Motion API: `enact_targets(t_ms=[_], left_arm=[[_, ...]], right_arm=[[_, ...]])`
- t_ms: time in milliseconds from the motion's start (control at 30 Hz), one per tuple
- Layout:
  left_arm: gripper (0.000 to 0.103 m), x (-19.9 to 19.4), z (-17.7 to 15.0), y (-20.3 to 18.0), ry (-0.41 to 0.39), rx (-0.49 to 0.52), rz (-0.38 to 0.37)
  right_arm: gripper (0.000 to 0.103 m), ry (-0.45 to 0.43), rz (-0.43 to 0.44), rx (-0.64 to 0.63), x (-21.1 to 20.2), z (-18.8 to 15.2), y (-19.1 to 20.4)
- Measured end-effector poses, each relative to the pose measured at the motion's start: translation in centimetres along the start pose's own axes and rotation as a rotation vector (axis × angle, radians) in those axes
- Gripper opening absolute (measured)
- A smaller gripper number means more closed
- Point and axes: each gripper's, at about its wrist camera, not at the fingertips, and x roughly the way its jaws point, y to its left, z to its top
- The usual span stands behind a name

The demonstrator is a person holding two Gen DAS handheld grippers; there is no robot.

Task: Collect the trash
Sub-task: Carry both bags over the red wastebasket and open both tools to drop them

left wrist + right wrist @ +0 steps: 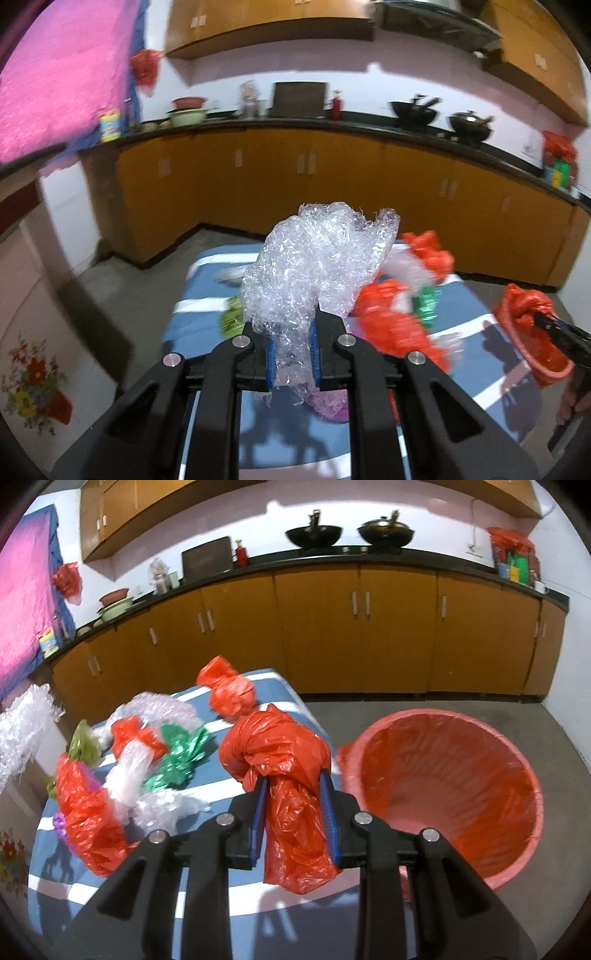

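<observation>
My left gripper is shut on a crumpled sheet of clear bubble wrap and holds it above the blue striped table. My right gripper is shut on a knotted red plastic bag, held beside the pink basket lined with a red bag. The basket and right gripper also show at the right of the left wrist view. More trash lies on the table: red bags, a green foil wrapper, clear plastic, a yellow-green bag.
The table stands on a grey floor. Orange kitchen cabinets with a black countertop run along the back wall, with woks and bowls on top. A white flowered cabinet stands to the left.
</observation>
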Motion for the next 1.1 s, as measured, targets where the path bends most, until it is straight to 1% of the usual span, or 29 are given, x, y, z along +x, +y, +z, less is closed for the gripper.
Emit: enact_targets(t_ms=[133, 200, 300, 467, 633, 700, 800, 967, 1100], left_arm=[[0.014, 0.4, 0.5, -4.5, -0.004, 0.028, -0.111], [0.014, 0.8, 0.5, -6.3, 0.000, 0.036, -0.151], [0.014, 1.6, 0.4, -10.2, 0.012, 0.060, -0.228], [0.014, 2.6, 0.1, -15.5, 0.040, 0.069, -0.336], [0.014, 3.8, -0.8, -22.3, 0.068, 0.136, -0.431], [0.014, 4.3, -1.5, -25.0, 0.083, 0.162, -0.459], [0.014, 5.4, -2.2, -27.7, 0.105, 0.181, -0.487], [0.014, 7.1, -3.0, -31.4, 0.129, 0.222, -0.501], [0.014, 8.1, -3.4, -33.2, 0.151, 0.241, -0.505]], right_arm=[[0.027, -0.019, -0.052, 0.039, -0.7, 0.5, -3.1], [0.027, -0.025, -0.079, 0.062, -1.0, 0.7, -4.8], [0.027, -0.035, -0.122, 0.092, -1.5, 0.7, -7.4], [0.027, -0.043, -0.195, 0.138, -2.3, 0.5, -11.7], [0.027, -0.043, -0.242, 0.191, -2.7, 0.3, -15.6], [0.027, -0.043, -0.250, 0.206, -2.6, 0.3, -16.7], [0.027, -0.044, -0.251, 0.227, -2.3, 0.5, -17.9], [0.027, -0.051, -0.243, 0.240, -1.6, 0.9, -19.1], [0.027, -0.062, -0.234, 0.253, -1.3, 1.4, -20.0]])
